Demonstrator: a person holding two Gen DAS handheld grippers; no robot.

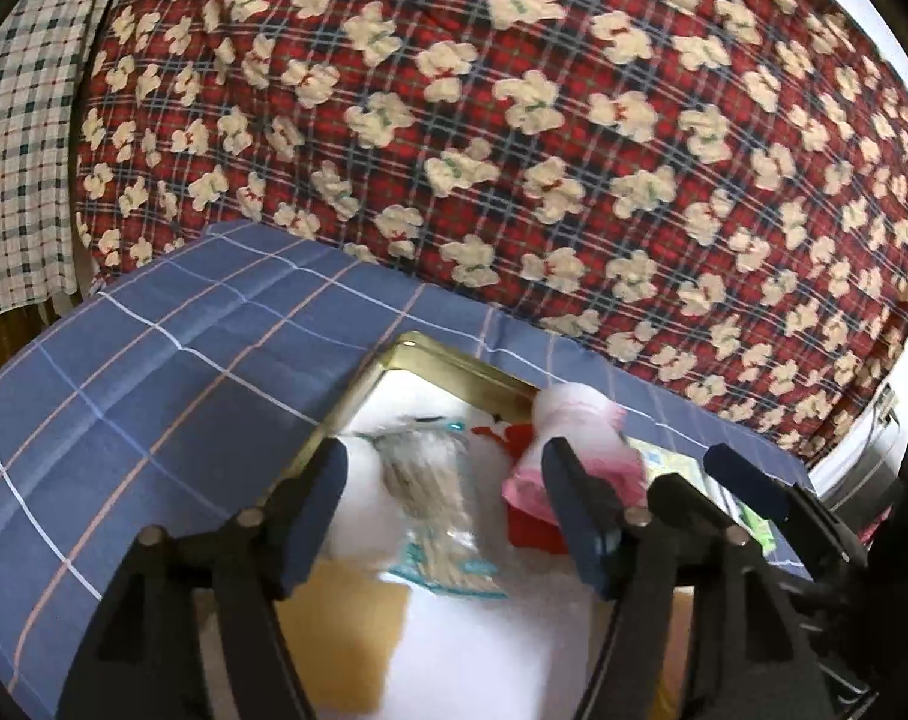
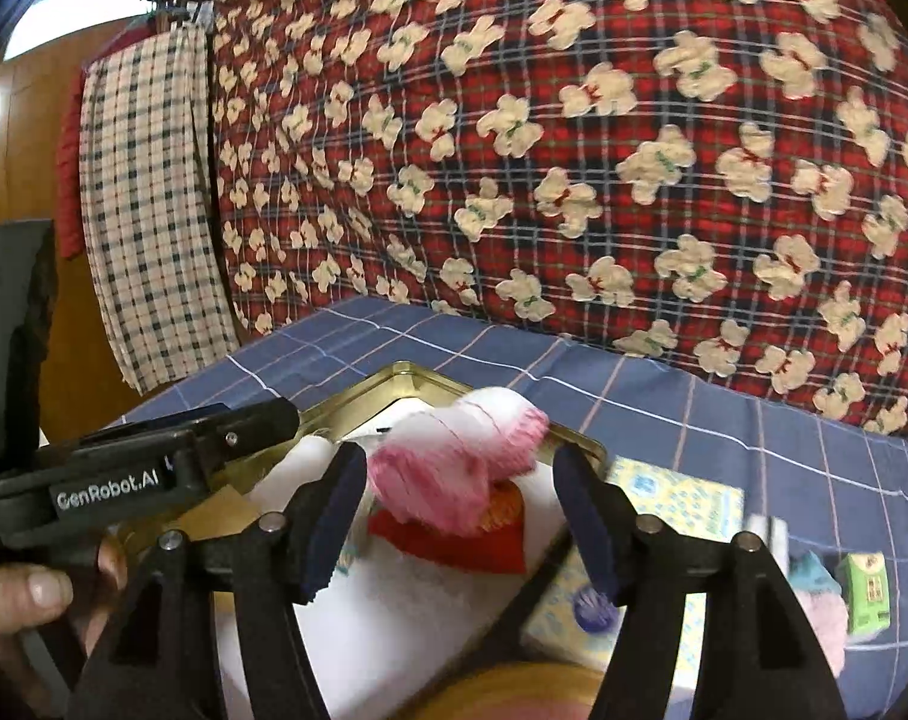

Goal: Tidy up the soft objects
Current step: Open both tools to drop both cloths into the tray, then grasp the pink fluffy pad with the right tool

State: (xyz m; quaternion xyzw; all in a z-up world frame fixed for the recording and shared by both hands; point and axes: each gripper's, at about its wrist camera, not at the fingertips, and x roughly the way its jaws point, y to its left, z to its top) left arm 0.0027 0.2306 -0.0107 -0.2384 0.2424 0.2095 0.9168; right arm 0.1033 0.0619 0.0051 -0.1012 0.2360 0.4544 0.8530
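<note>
A gold metal tin (image 1: 454, 363) (image 2: 357, 399) lies on the blue checked cloth and holds a white plush toy (image 1: 484, 630) (image 2: 405, 594) with a red patch (image 2: 472, 540). A clear packet of cotton swabs (image 1: 429, 510) lies on the plush between my left gripper's open fingers (image 1: 444, 510). A pink and white fluffy sock (image 2: 460, 462) (image 1: 580, 426) lies blurred over the tin's rim, just ahead of my right gripper (image 2: 460, 516), which is open and not touching it. The left gripper also shows at the left of the right wrist view (image 2: 231, 426).
A red plaid quilt with cream bears (image 1: 514, 120) (image 2: 574, 150) rises behind the blue cloth (image 1: 153, 372). A yellow patterned tissue pack (image 2: 664, 540), another pink sock (image 2: 820, 606) and a small green carton (image 2: 868, 594) lie right of the tin. A checked cloth (image 2: 147, 210) hangs at the left.
</note>
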